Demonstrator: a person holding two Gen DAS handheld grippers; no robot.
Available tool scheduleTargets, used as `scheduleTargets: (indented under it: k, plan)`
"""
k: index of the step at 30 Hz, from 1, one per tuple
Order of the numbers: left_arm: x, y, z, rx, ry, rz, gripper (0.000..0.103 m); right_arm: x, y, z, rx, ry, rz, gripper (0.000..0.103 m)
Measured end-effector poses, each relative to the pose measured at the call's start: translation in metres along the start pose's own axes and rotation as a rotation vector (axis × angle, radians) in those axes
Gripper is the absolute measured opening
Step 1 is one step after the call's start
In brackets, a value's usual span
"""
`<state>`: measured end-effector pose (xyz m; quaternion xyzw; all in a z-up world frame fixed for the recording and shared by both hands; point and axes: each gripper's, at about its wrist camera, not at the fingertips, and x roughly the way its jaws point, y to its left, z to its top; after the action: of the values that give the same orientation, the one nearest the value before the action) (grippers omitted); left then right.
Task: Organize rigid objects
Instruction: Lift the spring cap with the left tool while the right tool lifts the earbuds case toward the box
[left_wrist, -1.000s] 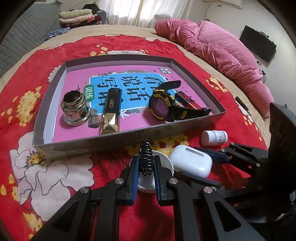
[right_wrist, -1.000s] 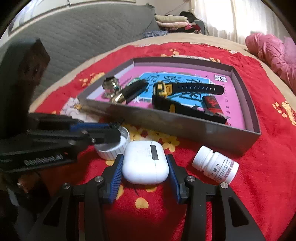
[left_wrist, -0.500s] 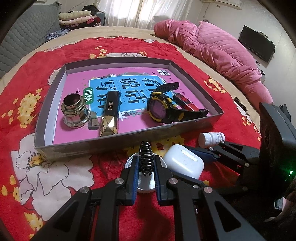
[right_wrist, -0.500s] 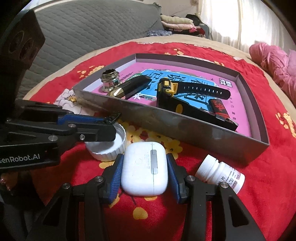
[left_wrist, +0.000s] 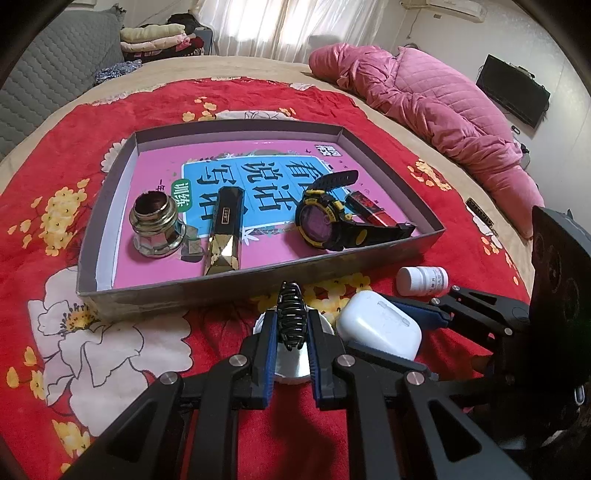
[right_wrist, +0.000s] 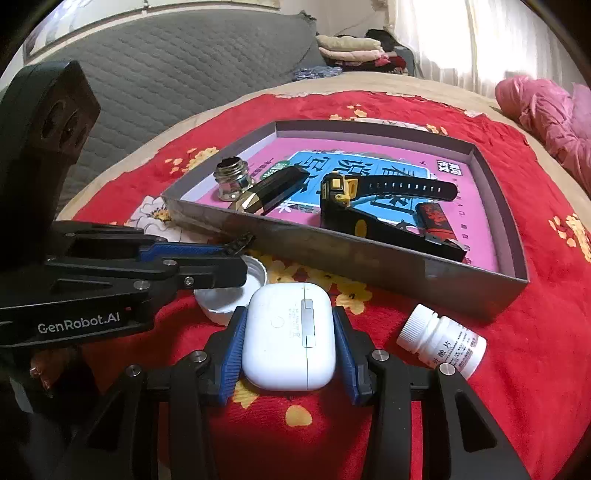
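Red bedspread (left_wrist: 229, 99), tray (left_wrist: 258, 275) holding watch (left_wrist: 325, 221)

A bed (left_wrist: 258, 70) is covered by a red floral blanket (left_wrist: 55, 184), pink quilt (left_wrist: 424, 99) bunched alongside; daylight's let in through white curtains (left_wrist: 258, 26), grey headboard (right_wrist: 166, 66) behind.

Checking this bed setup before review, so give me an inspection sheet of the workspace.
Surface: red floral bedspread.
Job's things: grey tray holds metal fitting, black-gold case, watch, red lighter; pill bottle and white cap lie outside.
Clutter: nothing seen.
Grippers: left gripper shut on hair clip; right gripper shut on earbud case.
Cables: nothing seen.
Surroundings: pink quilt, folded clothes, grey headboard.
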<state>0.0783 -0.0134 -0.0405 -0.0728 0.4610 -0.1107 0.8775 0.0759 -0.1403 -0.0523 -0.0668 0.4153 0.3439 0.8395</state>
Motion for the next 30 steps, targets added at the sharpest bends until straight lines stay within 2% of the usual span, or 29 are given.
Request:
scheduleTargets:
  k: [30]
  plan:
    - [-0.035,0.007,0.006,-0.023,-0.072,0.006,0.015,-0.04,0.013,0.011,0.022,-0.071,-0.04,0.046]
